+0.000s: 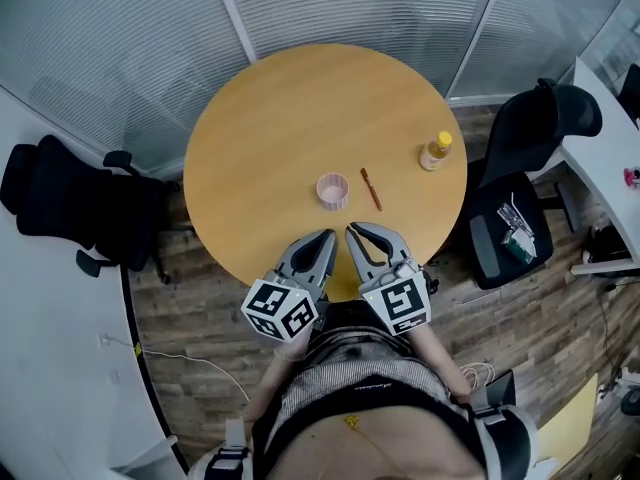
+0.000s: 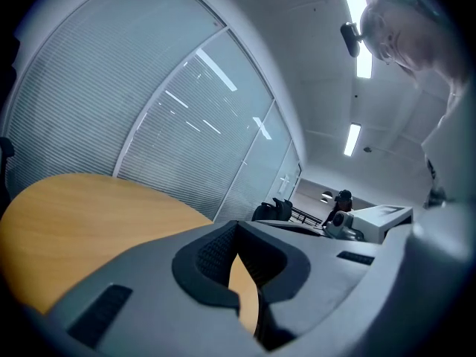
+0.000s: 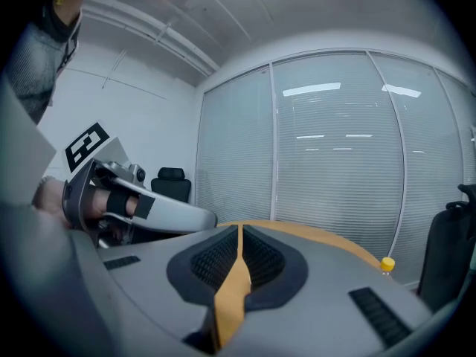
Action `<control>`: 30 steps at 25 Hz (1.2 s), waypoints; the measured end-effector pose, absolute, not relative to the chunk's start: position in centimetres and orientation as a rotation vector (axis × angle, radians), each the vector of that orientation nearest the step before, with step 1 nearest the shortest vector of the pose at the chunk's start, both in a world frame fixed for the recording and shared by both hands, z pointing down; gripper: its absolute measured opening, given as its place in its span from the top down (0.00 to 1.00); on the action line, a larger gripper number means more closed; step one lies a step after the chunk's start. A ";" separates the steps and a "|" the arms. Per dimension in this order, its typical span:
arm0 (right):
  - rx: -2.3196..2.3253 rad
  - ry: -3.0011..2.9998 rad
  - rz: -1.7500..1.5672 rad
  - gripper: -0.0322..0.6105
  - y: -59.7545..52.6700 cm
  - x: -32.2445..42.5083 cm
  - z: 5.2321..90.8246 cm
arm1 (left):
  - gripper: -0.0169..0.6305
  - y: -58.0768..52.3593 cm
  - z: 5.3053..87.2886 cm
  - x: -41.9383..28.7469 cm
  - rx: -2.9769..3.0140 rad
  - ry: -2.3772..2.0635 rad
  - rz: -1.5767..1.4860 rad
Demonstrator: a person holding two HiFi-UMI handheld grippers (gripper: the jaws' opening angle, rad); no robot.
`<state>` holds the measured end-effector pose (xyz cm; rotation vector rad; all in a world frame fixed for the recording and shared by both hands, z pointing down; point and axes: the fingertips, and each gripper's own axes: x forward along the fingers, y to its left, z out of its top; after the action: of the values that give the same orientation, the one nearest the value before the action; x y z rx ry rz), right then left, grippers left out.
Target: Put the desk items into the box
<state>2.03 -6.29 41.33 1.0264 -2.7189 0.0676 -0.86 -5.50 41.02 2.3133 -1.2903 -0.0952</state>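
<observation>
A small pink round container (image 1: 332,190) stands open near the middle of the round wooden table (image 1: 290,118). Just to its right lies a thin brown pen (image 1: 371,189). A bottle with a yellow cap (image 1: 435,152) (image 3: 386,265) stands near the table's right edge. Both grippers hover side by side over the near edge, short of the container. My left gripper (image 1: 326,238) (image 2: 236,233) is shut and holds nothing. My right gripper (image 1: 354,232) (image 3: 239,236) is shut too, with only table surface showing through the slit below its tips.
A black office chair (image 1: 70,208) stands left of the table and another (image 1: 525,168) at its right, with papers on its seat. A white desk (image 1: 600,118) sits at far right. Glass walls with blinds (image 1: 350,8) curve behind the table.
</observation>
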 end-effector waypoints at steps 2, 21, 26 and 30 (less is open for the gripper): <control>1.047 -2.707 0.072 0.90 -6.7 1.8 41.5 | 0.97 -5.9 41.1 -1.1 2.320 -1.271 -0.094; 1.228 -2.625 0.117 0.90 -8.0 -2.0 43.4 | 0.97 -7.4 43.4 -5.2 2.400 -1.085 -0.019; 1.253 -2.588 0.115 0.90 -8.6 -1.7 43.7 | 0.97 -8.3 43.1 -5.2 2.425 -1.066 -0.025; 1.253 -2.592 0.131 0.90 -9.3 -1.3 43.8 | 0.97 -8.9 43.6 -4.9 2.411 -1.066 -0.020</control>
<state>-1.32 -9.32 43.77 1.2528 -2.5919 0.1314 -4.93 -8.85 43.58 2.4112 -1.0662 -0.0197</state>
